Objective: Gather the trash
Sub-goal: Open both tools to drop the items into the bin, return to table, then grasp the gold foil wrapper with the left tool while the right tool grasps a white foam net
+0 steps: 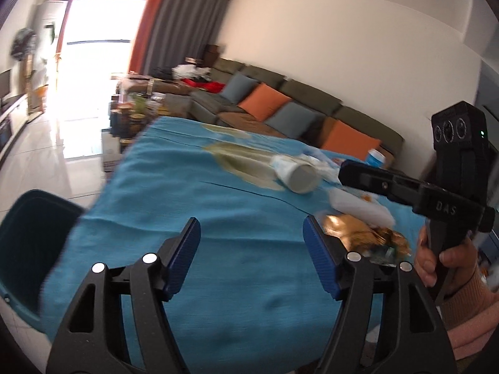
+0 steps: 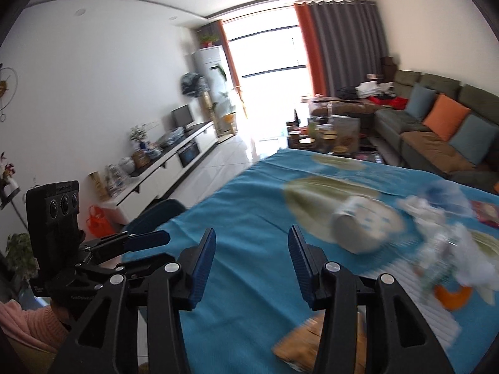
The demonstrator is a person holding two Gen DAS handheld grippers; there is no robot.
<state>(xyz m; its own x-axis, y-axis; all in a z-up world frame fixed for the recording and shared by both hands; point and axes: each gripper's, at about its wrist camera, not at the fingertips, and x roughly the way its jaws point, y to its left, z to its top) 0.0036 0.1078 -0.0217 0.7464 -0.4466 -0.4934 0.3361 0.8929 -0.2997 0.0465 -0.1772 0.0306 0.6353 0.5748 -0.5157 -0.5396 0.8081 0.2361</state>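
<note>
Lying tipped on its side on the blue tablecloth (image 1: 218,249), a white paper cup (image 1: 296,173), mouth toward the camera. Just beside it, crumpled white tissue (image 1: 358,205); nearer, a crinkled gold wrapper (image 1: 358,233). Off the table's left edge, a dark teal bin (image 1: 28,233).

A home living room, long green sectional sofa (image 1: 290,99) with orange and blue cushions (image 2: 446,117), grey and orange curtains (image 2: 340,43) at a bright balcony window, low white TV cabinet (image 2: 174,168), cluttered coffee table (image 2: 330,137), glossy tiled floor (image 1: 46,155)
</note>
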